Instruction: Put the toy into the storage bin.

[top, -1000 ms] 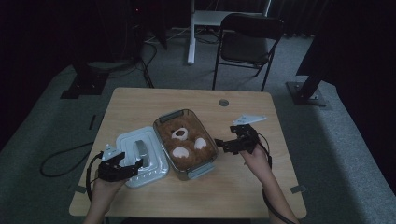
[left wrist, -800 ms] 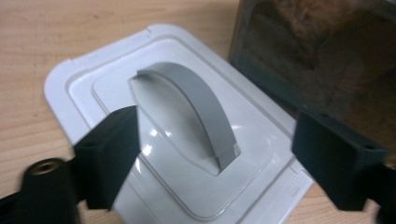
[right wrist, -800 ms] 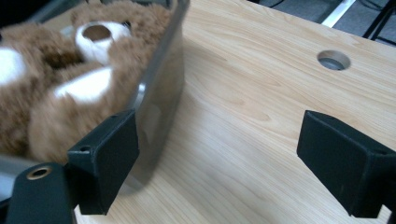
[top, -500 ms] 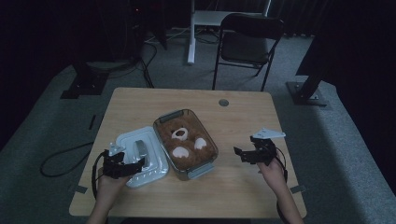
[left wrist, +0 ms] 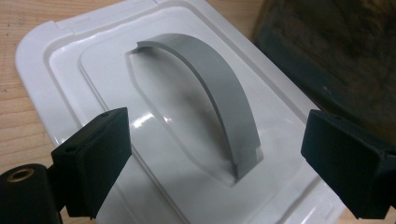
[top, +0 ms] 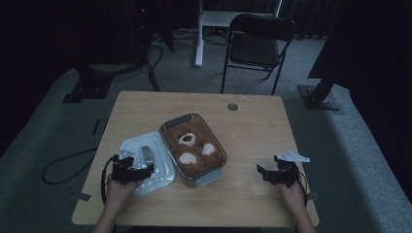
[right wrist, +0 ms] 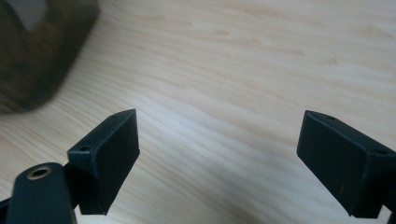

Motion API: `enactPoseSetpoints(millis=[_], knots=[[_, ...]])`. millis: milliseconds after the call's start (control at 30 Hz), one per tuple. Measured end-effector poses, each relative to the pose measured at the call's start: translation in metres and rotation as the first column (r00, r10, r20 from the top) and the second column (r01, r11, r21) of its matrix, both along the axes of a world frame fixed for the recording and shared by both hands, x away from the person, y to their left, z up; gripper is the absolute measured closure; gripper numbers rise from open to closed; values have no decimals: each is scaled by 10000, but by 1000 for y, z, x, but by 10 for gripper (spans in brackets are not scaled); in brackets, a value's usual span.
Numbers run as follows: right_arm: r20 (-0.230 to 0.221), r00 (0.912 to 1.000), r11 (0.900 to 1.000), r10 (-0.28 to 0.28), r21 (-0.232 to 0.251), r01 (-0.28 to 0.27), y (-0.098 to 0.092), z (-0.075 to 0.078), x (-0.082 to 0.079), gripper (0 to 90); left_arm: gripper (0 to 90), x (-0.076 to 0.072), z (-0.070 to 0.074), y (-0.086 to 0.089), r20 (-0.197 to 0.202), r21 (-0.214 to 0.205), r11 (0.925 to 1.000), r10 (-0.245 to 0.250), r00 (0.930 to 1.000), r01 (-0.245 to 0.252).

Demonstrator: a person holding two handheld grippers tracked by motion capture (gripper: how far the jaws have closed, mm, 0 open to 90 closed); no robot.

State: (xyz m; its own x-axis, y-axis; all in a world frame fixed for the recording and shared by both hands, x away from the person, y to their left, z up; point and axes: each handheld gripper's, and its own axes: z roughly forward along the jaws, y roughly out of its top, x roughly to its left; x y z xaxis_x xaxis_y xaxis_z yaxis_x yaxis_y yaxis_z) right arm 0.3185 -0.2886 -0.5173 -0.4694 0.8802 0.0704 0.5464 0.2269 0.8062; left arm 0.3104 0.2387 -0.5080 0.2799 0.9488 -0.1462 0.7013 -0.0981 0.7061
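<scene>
A clear container (top: pixel 216 170) with grey clips holds a brown plush bear (top: pixel 192 148) at the table's middle. Its white lid (top: pixel 155 177) with a curved grey handle (top: pixel 145 154) lies flat just to the left. My left gripper (top: pixel 142 171) hovers low over the lid. Its jaws have just been opening and stand wide apart. In the left gripper view the handle (left wrist: pixel 210 84) rises between the left gripper (left wrist: pixel 217 135) jaws, and neither pad touches it. My right gripper (top: pixel 261 171) is open near the front right, over bare wood. In the right gripper view, nothing sits between the right gripper (right wrist: pixel 219 130) jaws.
A round grommet (top: pixel 232 106) sits in the wooden table (top: pixel 252 126) near its far edge. A folding chair (top: pixel 257 34) stands beyond the table. The container's dark corner (right wrist: pixel 37 51) shows at the upper left of the right gripper view.
My right gripper has drawn away from the container's right side, moving right and toward the front edge while sinking. My left gripper has stayed over the lid, a little lower.
</scene>
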Motion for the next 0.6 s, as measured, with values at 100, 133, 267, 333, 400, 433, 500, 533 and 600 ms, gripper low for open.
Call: enactPoseSetpoints(millis=[100,133,267,333,400,433,500,533,600], knots=[[-78,9998,9997,-203,-158,201,-6,-8,-4,123,95,2,0,-2,-22,-57,10000,-72,10000,72],[-122,9995,9993,-302,-218,299,-8,-11,-5,123,95,3,-1,-4,-21,98,9999,-33,10000,33],[-266,9971,9974,-707,-172,703,-15,-21,-8,123,95,7,-2,-9,-40,339,9994,-7,10000,9],[-329,9965,9970,-765,-127,761,-17,-25,-9,123,95,9,-3,-12,-43,464,9989,120,9999,-118],[-396,9959,9966,-819,-123,814,-19,-28,-10,123,95,12,-4,-13,-28,624,9978,223,9997,-221],[-423,9955,9964,-845,-140,840,-20,-29,-10,123,95,13,-4,-14,-30,676,9972,333,9994,-330],[-492,9945,9957,-928,-122,923,-23,-31,-10,123,95,16,-6,-13,-96,739,9964,419,9991,-410],[-507,9942,9955,-948,-67,946,-24,-31,-10,123,95,17,-7,-13,-112,717,9964,460,9989,-451],[-553,9936,9951,-985,45,989,-25,-31,-10,123,95,18,-9,-14,-172,714,9962,507,9986,-493]])
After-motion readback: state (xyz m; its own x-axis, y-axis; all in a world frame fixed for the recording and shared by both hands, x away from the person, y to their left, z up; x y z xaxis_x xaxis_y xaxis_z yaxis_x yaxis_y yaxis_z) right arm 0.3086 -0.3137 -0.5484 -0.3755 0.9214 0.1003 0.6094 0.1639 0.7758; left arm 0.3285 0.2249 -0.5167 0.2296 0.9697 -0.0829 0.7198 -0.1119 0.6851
